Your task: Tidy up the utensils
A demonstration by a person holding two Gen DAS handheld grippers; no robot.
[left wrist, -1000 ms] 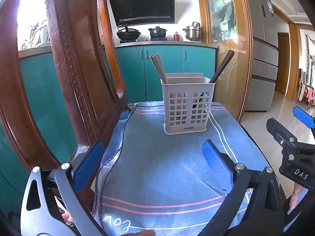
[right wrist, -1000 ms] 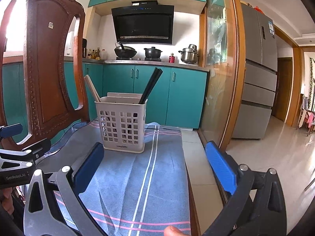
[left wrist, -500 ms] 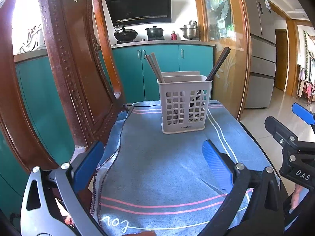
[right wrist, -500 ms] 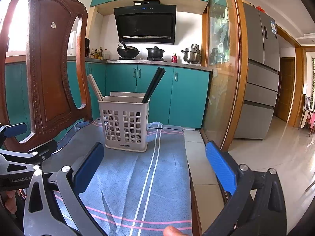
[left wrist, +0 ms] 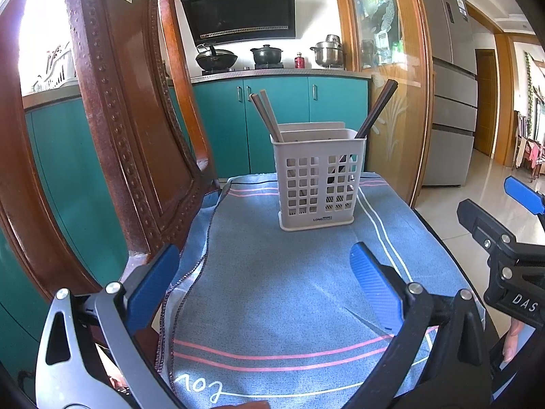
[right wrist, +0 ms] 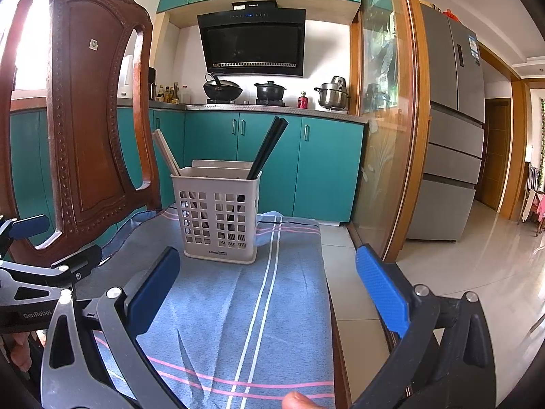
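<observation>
A white slotted utensil holder (left wrist: 320,180) (right wrist: 218,214) stands upright at the far end of a blue striped cloth (left wrist: 289,289) (right wrist: 245,306). Light wooden chopsticks (left wrist: 267,116) (right wrist: 166,152) lean out of its left side, dark chopsticks (left wrist: 376,109) (right wrist: 267,148) out of its right. My left gripper (left wrist: 262,283) is open and holds nothing, well short of the holder. My right gripper (right wrist: 269,283) is open too, with nothing in it, over the cloth's right edge. Each gripper shows at the side of the other's view.
A carved wooden chair back (left wrist: 112,119) (right wrist: 88,129) rises close on the left. Beyond the cloth are teal cabinets (right wrist: 272,156), a counter with pots (right wrist: 269,90), a glass sliding door (right wrist: 385,119) and a fridge (right wrist: 453,129). Tiled floor (right wrist: 460,272) lies to the right.
Both grippers have tilted and risen slightly, so the holder sits a little lower in the right wrist view. Both stayed open; nothing was picked up.
</observation>
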